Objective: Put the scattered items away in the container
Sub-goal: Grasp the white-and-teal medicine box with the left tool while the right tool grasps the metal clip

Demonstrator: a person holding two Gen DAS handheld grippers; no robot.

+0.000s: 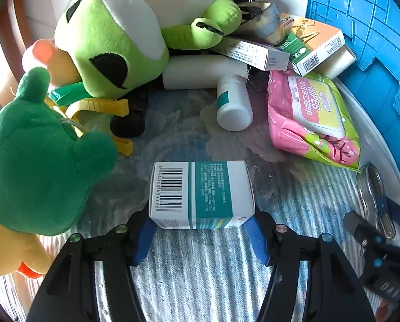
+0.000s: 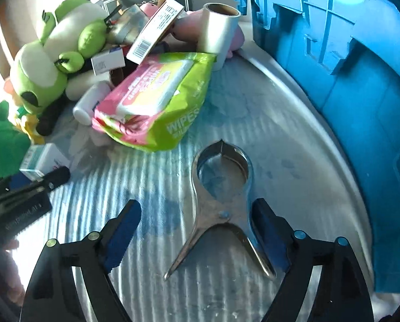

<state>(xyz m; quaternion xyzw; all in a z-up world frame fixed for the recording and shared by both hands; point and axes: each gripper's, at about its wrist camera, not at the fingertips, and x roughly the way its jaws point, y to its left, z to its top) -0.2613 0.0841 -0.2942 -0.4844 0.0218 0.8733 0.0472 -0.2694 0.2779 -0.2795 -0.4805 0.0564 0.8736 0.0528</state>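
My left gripper [image 1: 200, 230] is shut on a white and teal medicine box [image 1: 201, 194], its blue pads against the box's near corners. The box also shows in the right wrist view [image 2: 42, 159]. My right gripper [image 2: 197, 222] is open, its fingers on either side of a large metal clip [image 2: 221, 201] that lies flat on the table. The clip also shows at the right of the left wrist view [image 1: 374, 196]. The blue crate [image 2: 361, 80] stands to the right.
A pile lies at the back: a light green frog plush [image 1: 114, 35], a dark green plush [image 1: 36, 161], a yellow clip [image 1: 100, 107], a white bottle [image 1: 233, 102], a wipes pack [image 1: 312, 118], boxes [image 1: 315, 45] and a tape roll [image 2: 218, 32].
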